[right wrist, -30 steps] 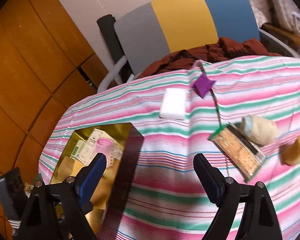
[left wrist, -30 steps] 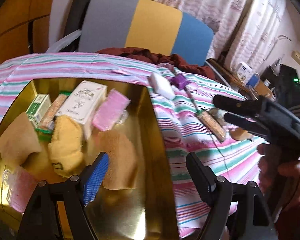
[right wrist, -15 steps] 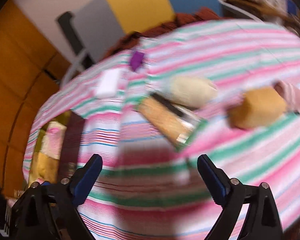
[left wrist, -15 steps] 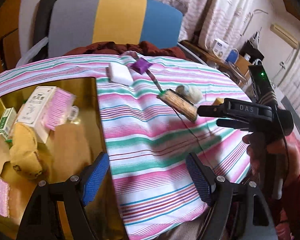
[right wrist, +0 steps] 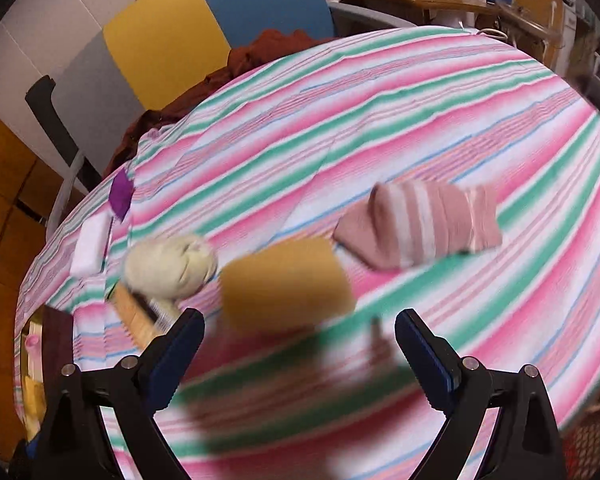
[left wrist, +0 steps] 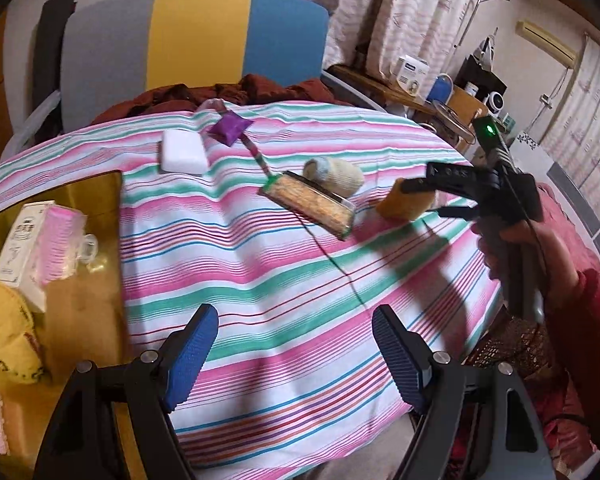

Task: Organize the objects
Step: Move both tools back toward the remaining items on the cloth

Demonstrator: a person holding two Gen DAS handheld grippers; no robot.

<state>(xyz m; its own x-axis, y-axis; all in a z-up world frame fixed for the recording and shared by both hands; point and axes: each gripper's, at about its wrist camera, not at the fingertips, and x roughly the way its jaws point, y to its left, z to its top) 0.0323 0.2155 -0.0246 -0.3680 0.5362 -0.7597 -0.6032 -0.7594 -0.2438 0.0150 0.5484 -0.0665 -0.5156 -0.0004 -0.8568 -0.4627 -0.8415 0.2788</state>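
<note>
Left tool (left wrist: 294, 344): blue-padded fingers spread wide, holding nothing, above the near edge of the tabletop (left wrist: 284, 280), which is covered by a pink, green and white striped cloth. Since the earlier frame its view has swung rightward, so that the gold metal tray (left wrist: 80, 208) now sits only at the left edge of the tabletop view. Right tool (right wrist: 296, 344): fingers likewise wide apart and empty; it has moved from over the cracker packet to just before the orange-yellow rectangular sponge (right wrist: 286, 284), which lies between and ahead of its fingertips, not touched. The right wrist view is blurred.

Loose items, centre to far edge of the tabletop: clear green-ended packet of crackers (left wrist: 310, 204); cream rolled sock (left wrist: 334, 174) touching its far side; white rectangular sponge block (left wrist: 182, 152); purple sachet (left wrist: 228, 130) near the far edge. A pink and white striped folded sock (right wrist: 420, 226) lies just right of the orange-yellow sponge. In the tray: white carton (left wrist: 20, 240), pink bristled pad (left wrist: 58, 240), yellow cloth (left wrist: 14, 340).

Open cloth lies between the left tool and the packet; the right half of the tabletop beyond the striped sock is bare cloth. A grey, yellow and blue chair back (left wrist: 196, 40) stands behind the far edge with dark red fabric (left wrist: 220, 92) on its seat.
</note>
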